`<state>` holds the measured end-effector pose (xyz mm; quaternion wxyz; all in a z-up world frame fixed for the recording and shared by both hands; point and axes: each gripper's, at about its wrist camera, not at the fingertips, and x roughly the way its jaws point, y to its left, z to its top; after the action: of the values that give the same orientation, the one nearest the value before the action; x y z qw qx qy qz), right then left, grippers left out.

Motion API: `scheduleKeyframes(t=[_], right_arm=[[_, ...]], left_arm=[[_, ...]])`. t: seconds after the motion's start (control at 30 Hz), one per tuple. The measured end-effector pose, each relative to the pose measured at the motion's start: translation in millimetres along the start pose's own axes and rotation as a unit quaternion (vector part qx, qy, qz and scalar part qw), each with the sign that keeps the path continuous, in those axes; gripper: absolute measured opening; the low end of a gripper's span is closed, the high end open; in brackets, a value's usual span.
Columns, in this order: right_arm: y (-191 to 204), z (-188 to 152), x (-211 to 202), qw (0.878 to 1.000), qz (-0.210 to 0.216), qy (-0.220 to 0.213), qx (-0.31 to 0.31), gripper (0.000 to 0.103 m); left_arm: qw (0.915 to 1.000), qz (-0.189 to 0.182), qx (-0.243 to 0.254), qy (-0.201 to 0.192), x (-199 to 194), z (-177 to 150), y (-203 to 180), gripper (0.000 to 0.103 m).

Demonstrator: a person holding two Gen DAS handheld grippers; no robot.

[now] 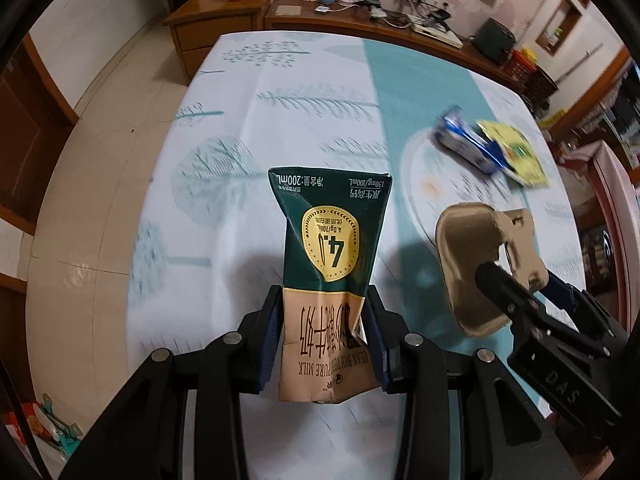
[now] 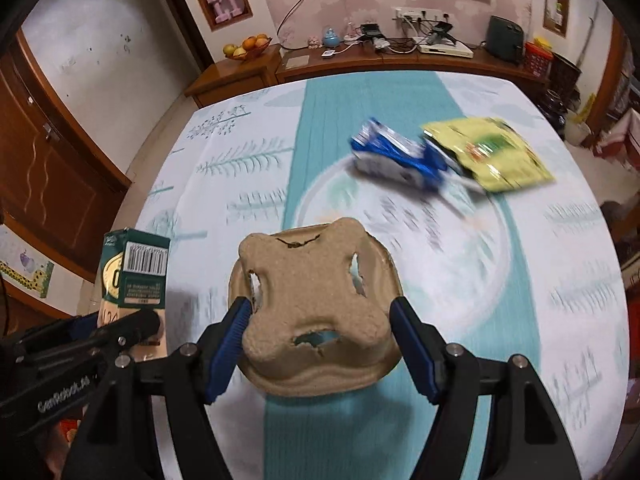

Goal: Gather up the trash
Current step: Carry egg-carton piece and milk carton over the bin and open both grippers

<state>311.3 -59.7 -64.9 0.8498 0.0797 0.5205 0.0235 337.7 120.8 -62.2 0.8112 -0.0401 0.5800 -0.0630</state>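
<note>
Left tool is clamped on a carton, lifted clear of the worktop for carrying. Right tool pinches a pulp tray, also off the cloth. Farther right, a blue wrapper and yellow bag lie touching, uncollected.

Two grippers are in view, the left gripper and the right gripper. Trash comes to four pieces: one green-and-tan milk carton, one brown moulded-pulp cup carrier, one blue-and-white wrapper and one yellow snack bag. There is one bed with a tree-print sheet. On the sideboard along the far wall stands one fruit bowl.
</note>
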Motion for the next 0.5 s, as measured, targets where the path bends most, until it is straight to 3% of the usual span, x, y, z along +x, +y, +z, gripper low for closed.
scheduleKeyframes(t=[0.5], right_arm=[[-91, -145, -126, 0.999, 0.034, -0.005, -0.006, 0.071]], left_arm=[[0.9998, 0.01, 0.002, -0.017, -67, -163, -101, 0.037]])
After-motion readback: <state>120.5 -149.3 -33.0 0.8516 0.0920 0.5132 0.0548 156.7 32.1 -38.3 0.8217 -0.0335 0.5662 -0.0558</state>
